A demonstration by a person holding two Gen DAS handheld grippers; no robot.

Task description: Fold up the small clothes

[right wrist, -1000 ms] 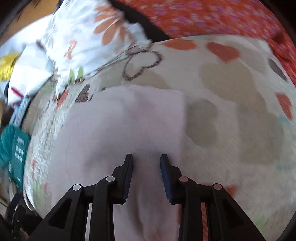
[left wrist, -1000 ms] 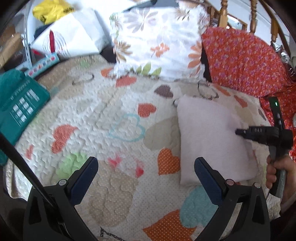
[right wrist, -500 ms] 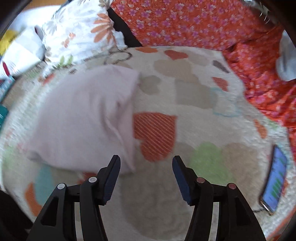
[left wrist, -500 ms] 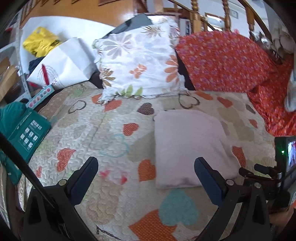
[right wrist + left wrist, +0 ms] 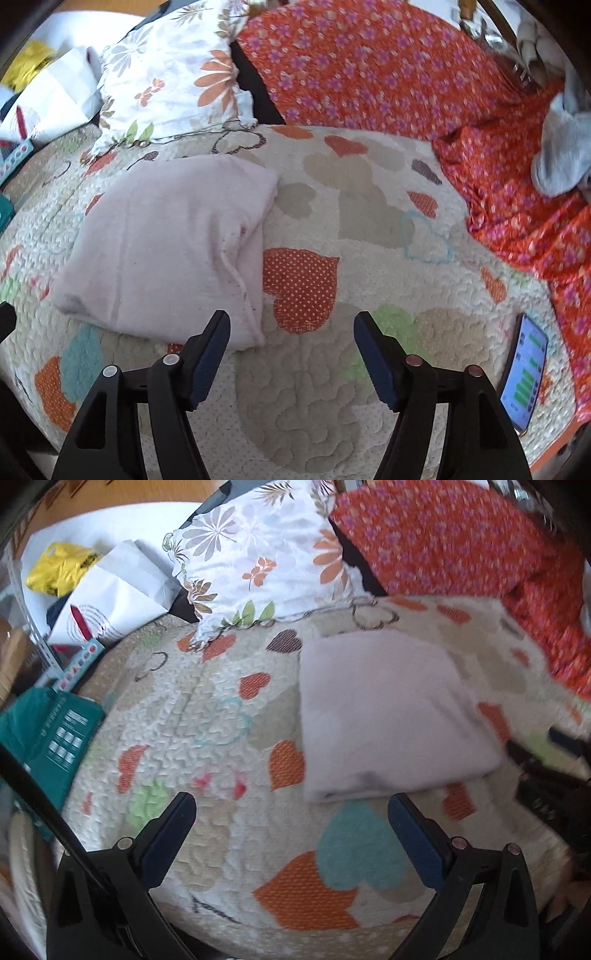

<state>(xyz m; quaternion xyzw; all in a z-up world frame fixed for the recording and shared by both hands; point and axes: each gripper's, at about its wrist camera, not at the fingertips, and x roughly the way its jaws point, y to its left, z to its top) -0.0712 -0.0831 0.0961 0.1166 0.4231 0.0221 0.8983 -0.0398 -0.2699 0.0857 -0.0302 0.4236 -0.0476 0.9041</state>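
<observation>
A pale pink garment (image 5: 388, 712) lies folded into a rectangle on the heart-print quilt (image 5: 207, 716). It also shows in the right wrist view (image 5: 170, 243), left of centre. My left gripper (image 5: 291, 823) is open and empty, hovering over the quilt just in front of the garment's near edge. My right gripper (image 5: 291, 343) is open and empty above the quilt (image 5: 369, 229), its left finger (image 5: 210, 347) near the garment's near right corner without touching it. The right gripper's body shows blurred at the right edge of the left wrist view (image 5: 546, 775).
A floral white pillow (image 5: 258, 561) and an orange flowered pillow (image 5: 362, 70) lie at the back. A phone (image 5: 524, 376) with its screen lit lies on the quilt at the right. A teal box (image 5: 55, 734), white bag (image 5: 110, 594) and grey sock (image 5: 561, 155) sit at the edges.
My right gripper has let go of the pink garment, opened wide and pulled back toward the near edge. My left gripper stayed open and shifted its view a little.
</observation>
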